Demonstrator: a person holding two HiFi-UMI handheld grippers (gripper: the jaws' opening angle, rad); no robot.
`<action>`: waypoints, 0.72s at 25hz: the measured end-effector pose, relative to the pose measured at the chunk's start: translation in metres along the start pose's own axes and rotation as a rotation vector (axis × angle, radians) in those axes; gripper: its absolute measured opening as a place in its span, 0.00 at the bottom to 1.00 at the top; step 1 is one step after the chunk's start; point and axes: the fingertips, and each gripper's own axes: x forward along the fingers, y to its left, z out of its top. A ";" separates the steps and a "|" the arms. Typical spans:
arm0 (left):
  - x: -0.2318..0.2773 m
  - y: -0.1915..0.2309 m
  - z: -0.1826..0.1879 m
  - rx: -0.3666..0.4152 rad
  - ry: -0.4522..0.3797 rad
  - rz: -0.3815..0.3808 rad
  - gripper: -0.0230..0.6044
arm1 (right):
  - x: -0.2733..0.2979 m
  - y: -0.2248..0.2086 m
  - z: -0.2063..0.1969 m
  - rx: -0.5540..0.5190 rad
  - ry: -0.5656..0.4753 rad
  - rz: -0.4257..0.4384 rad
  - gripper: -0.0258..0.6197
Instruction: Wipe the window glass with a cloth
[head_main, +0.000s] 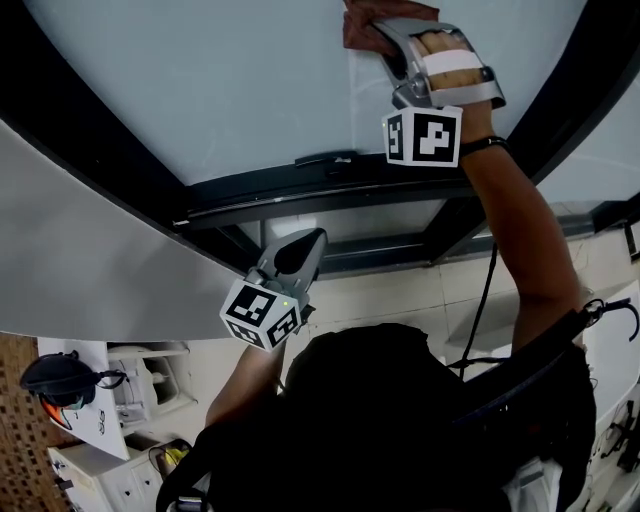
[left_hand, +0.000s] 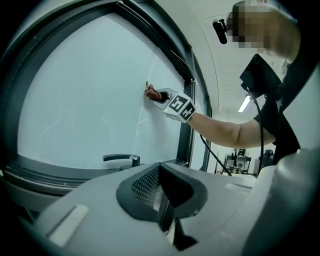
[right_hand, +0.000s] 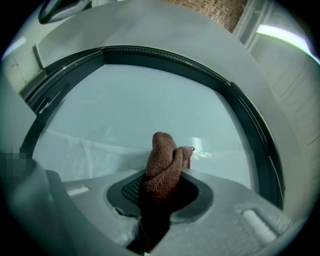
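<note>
The cloth (right_hand: 162, 165), a brown knitted wad, is pinched in the right claw (head_main: 388, 38). The claw is closed on the cloth's lower part, so a bunched lobe sticks out past the tips. That lobe meets the window glass (head_main: 220, 90) high on the pane, toward its right side. In the right gripper view, faint streaks and a pale smeared band show on the glass just beside and below the cloth. From this, the wiping looks under way, with much of the pane yet to do. To do it well, I judge that only the fabric should bear on the glass, with the hard tips held back, since they could scratch or chatter. Pressure should be even and the strokes overlapping, working from the top down toward the window handle (head_main: 325, 158) and the dark frame (head_main: 300, 195) beneath it. The grip looks firm, but only a small part of the cloth touches the glass, so each pass would cover little. The main risk is the wad slipping deeper between the tips. The left claw (left_hand: 162, 200) hangs low near the person's body, well apart from the cloth, closed with nothing in it.
</note>
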 end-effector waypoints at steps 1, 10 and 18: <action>0.000 0.000 0.000 0.000 0.001 -0.003 0.06 | -0.002 0.008 0.002 0.003 -0.001 0.013 0.16; -0.004 0.001 -0.003 -0.010 0.007 -0.008 0.06 | -0.019 0.077 0.016 0.046 -0.015 0.120 0.16; -0.008 0.004 -0.004 -0.011 0.004 -0.002 0.06 | -0.034 0.131 0.023 0.093 -0.020 0.200 0.16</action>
